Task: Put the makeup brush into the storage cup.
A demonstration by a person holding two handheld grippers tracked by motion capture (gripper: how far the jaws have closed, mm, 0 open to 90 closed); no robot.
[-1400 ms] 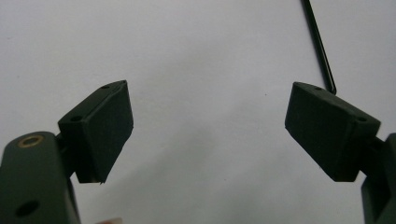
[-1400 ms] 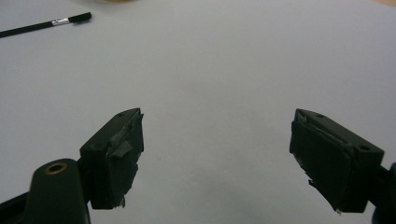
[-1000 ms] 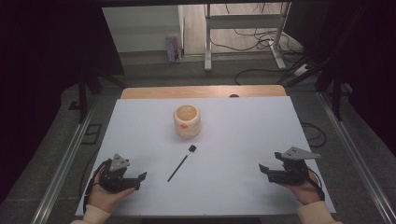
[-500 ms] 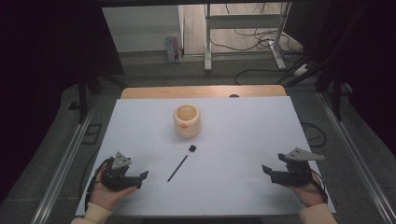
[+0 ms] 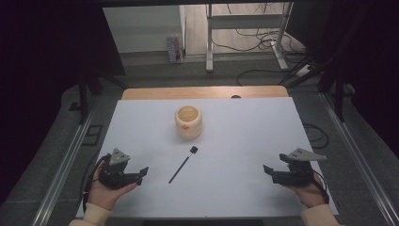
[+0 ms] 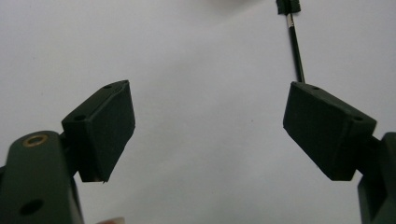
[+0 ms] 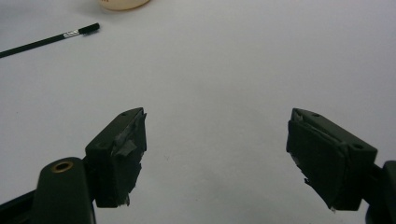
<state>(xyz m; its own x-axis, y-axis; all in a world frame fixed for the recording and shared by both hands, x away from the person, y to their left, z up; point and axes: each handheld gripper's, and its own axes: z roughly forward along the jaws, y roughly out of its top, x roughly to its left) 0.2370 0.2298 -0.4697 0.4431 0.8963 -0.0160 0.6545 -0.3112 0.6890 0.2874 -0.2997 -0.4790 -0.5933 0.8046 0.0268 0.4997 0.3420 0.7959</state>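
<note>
White paper covers the table [image 5: 244, 141], and in the high view a thin black brush [image 5: 182, 164] lies just left of the frame's centre. Its long axis runs on a diagonal, the blocky head up and to the right, the handle tip down and to the left. Above it stands a cream cup [image 5: 188, 121] with a small orange mark on its side, too small for me to read. My left gripper [image 5: 141, 173] rests at the lower left, aimed toward the right of the frame, jaws apart and holding nothing; the handle tip lies near it, to its right. My right gripper [image 5: 267, 170] sits at the lower right, jaws apart and empty too, well apart from the brush. So I judge the left hand the nearer one for a pick-up.

In the left gripper view my left gripper [image 6: 208, 126] stands wide open over bare white. The brush [image 6: 295, 51] comes down from the top edge at the upper right, its lower end hidden behind my right-hand jaw, so it lies ahead and off to that side.

In the right gripper view my right gripper [image 7: 217, 156] is wide open, with torn tape on the pads. The brush [image 7: 46, 42] lies at the upper left, a pale band near its head, any print there unreadable; the cup [image 7: 123, 3] peeks in at the top edge.
</note>
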